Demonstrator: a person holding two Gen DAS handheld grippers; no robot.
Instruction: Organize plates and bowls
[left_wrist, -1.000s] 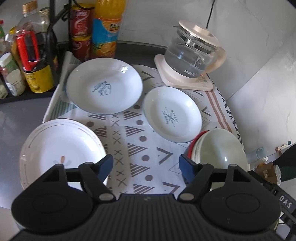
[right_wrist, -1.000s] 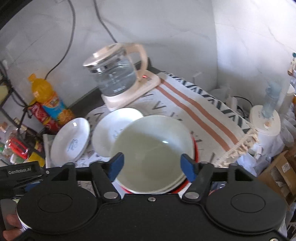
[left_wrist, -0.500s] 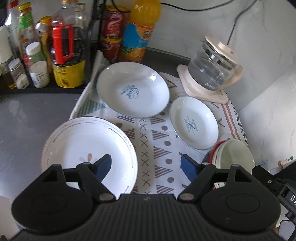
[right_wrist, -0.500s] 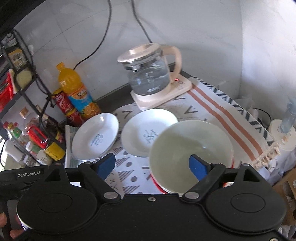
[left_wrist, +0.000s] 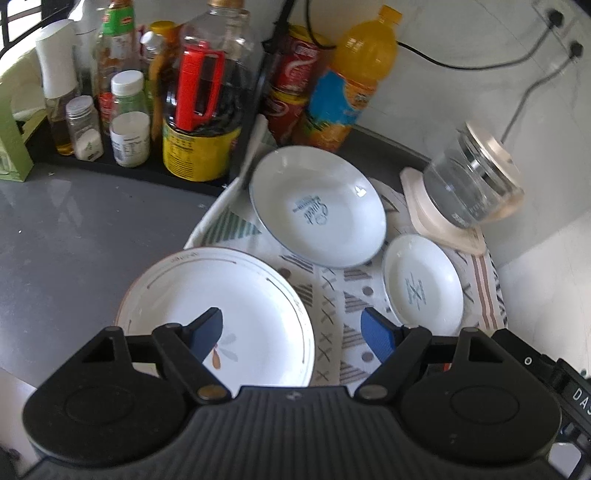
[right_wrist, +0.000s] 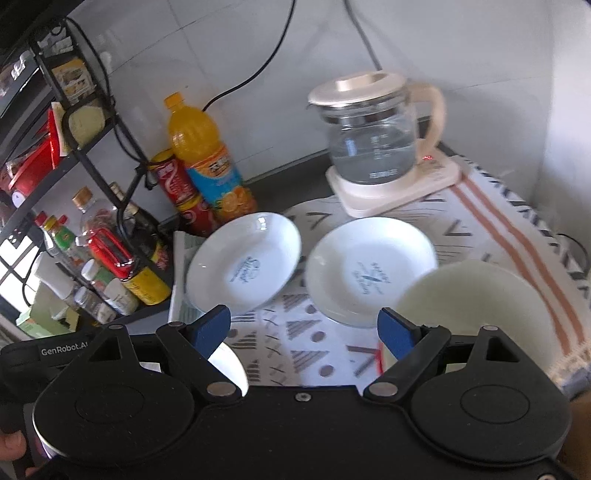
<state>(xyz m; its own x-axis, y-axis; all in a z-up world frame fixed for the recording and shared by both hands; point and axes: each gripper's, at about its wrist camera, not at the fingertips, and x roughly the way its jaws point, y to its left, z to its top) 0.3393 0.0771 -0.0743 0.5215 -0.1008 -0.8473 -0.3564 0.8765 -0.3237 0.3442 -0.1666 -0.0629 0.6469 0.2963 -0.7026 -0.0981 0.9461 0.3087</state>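
Both the left gripper (left_wrist: 291, 330) and right gripper (right_wrist: 304, 328) hung wide open, holding nothing. The large plate (left_wrist: 236, 306) lay at the cloth's edge on the counter (left_wrist: 74, 236); better to straddle its rim squarely before closing

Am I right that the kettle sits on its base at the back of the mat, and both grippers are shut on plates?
Not quite. The kettle does sit on its base at the back of the mat, but the left gripper and right gripper are both open and hold nothing. Each wrist view shows its blue fingers spread wide above the plates.
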